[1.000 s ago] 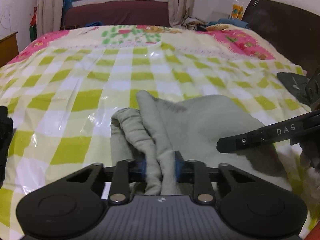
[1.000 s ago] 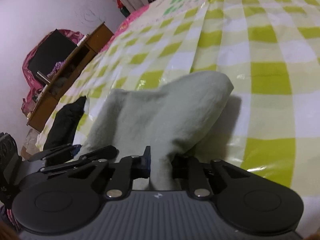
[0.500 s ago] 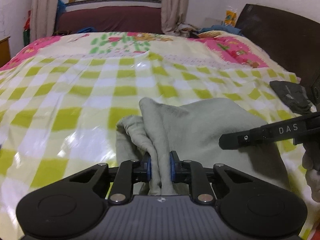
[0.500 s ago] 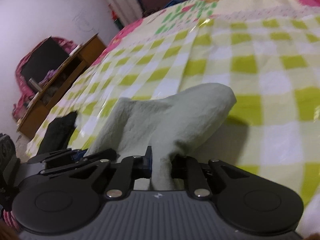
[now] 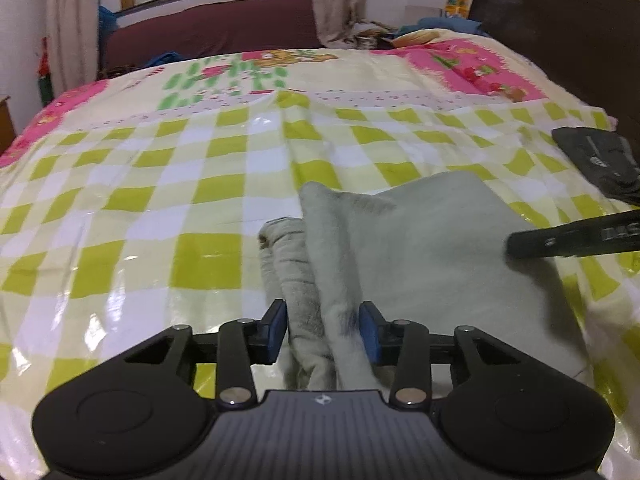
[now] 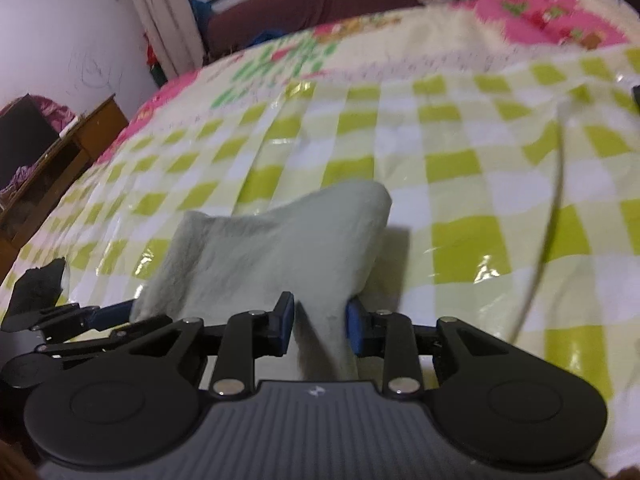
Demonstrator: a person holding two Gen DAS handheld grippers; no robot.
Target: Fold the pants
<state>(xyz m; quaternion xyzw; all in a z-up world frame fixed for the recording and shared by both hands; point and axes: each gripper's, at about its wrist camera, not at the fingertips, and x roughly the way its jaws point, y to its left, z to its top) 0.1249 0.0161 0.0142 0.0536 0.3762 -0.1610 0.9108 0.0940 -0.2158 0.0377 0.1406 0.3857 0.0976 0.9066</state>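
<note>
Since a second ago both grippers' jaws have gone from clamped tight on the cloth to parting, and the pale grey-green soft fabric pants (image 5: 432, 240) now sit loose between the blue pads rather than pinched thin; the far window and maroun couch stand closer in the left wrist view than they did.

The bed (image 5: 200, 168), spread with a glossy yellow-green and white checked plastic sheet over a pink and cream printed quilt, fills both views. The dark brown wooden headboard (image 5: 560, 32) rises along its right side in the left wrist view. The pants lie on the checked sheet in the near middle of the bed, already doubled over into a wide flat panel with a rolled, bunched edge on its left side.

The left gripper (image 5: 323, 330) has that bunched edge standing between its jaws, which are opening; the cloth fills most of the gap, and a sliver of space shows by the left pad. The right gripper (image 6: 320, 328) straddles a raised ridge of the pants at the near edge, its jaws also opening, with clear gaps on either side of the cloth. A flat dark grey object (image 5: 596, 160) lies on the bed beyond the pants, near the headboard.
</note>
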